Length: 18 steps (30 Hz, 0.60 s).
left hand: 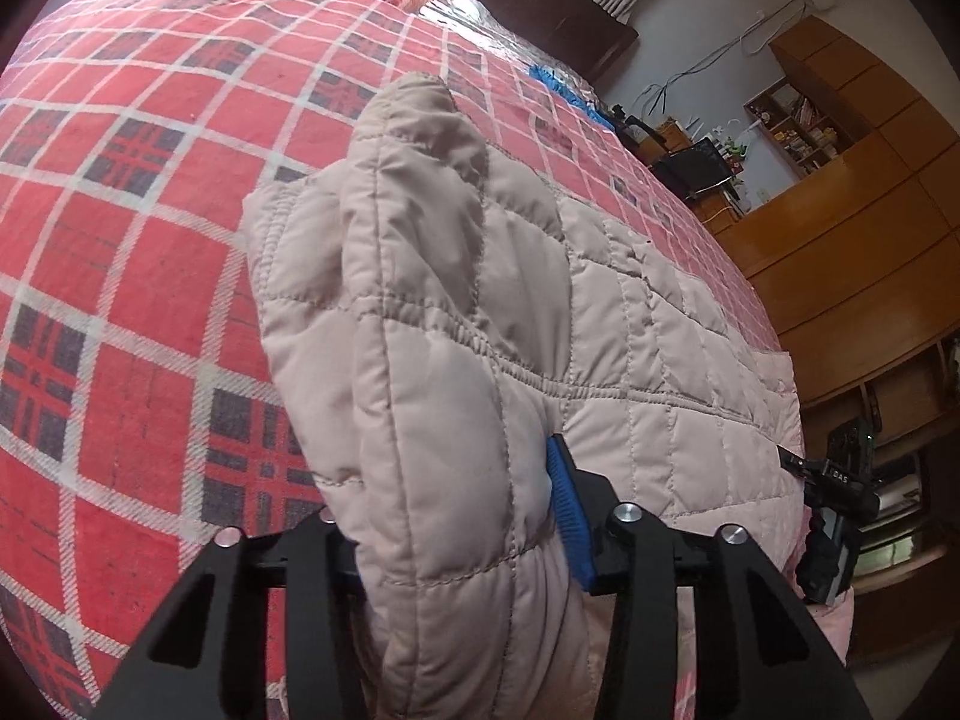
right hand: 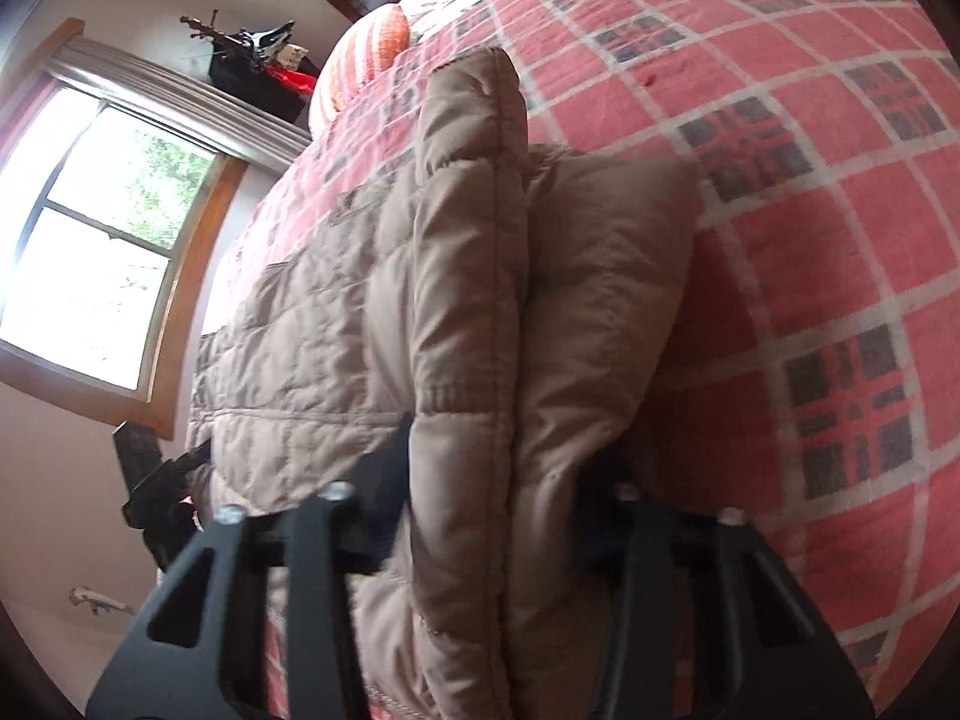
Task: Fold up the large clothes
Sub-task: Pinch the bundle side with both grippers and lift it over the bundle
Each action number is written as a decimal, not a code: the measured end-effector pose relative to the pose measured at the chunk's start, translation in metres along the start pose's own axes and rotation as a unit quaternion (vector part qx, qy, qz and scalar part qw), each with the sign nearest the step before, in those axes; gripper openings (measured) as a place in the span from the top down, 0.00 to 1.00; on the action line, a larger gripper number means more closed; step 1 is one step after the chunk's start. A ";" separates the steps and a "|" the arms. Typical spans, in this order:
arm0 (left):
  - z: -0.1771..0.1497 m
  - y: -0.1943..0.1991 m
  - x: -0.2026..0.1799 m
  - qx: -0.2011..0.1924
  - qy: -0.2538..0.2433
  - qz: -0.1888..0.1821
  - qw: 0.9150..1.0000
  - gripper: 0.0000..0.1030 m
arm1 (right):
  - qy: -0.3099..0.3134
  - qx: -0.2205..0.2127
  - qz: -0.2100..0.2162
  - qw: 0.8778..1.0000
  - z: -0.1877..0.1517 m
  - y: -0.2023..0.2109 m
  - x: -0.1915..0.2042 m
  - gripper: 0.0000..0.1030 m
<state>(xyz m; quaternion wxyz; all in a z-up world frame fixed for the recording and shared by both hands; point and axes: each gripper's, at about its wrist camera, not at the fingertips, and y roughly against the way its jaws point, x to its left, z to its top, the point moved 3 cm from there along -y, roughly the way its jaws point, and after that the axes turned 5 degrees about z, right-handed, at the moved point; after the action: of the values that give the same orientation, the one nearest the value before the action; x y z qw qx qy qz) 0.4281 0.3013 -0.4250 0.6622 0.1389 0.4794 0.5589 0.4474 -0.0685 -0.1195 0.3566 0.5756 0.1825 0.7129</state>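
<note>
- The quilted beige jacket (left hand: 480, 312) lies on the bed (left hand: 120, 240), over its red plaid cover, filling the middle of both wrist views.
- The left gripper (left hand: 456, 534) is clenched on a thick doubled edge of the jacket, one blue pad showing at 4 o'clock from centre.
- The right gripper (right hand: 510, 480) clamps another bunched edge; the other gripper shows at 8 o'clock in its view.
- Judgement: mid-fold. Layers are already doubled at both grips, but the garment is still long toward 12 o'clock, so carrying the edge over and flattening remain.
</note>
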 end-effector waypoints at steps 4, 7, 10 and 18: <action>0.002 0.011 -0.013 -0.024 0.005 -0.010 1.000 0.83 | 0.017 -0.014 -0.011 1.000 -0.003 0.009 0.016 0.81; 0.002 0.029 -0.026 -0.047 -0.002 -0.008 0.999 0.85 | 0.030 -0.027 -0.005 0.999 -0.006 0.027 0.031 0.84; -0.001 0.050 -0.041 -0.071 -0.019 -0.011 0.997 0.86 | 0.051 -0.037 -0.006 0.998 -0.011 0.047 0.050 0.85; -0.027 0.127 -0.077 -0.120 -0.058 -0.029 0.991 0.87 | 0.099 -0.067 -0.008 0.993 -0.037 0.103 0.090 0.86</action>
<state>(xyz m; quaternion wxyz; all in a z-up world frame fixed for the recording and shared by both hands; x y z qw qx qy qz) 0.3357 0.2671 -0.3103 0.7169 0.0769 0.3731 0.5839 0.3744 -0.0682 0.0019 0.3800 0.4754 0.1735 0.7743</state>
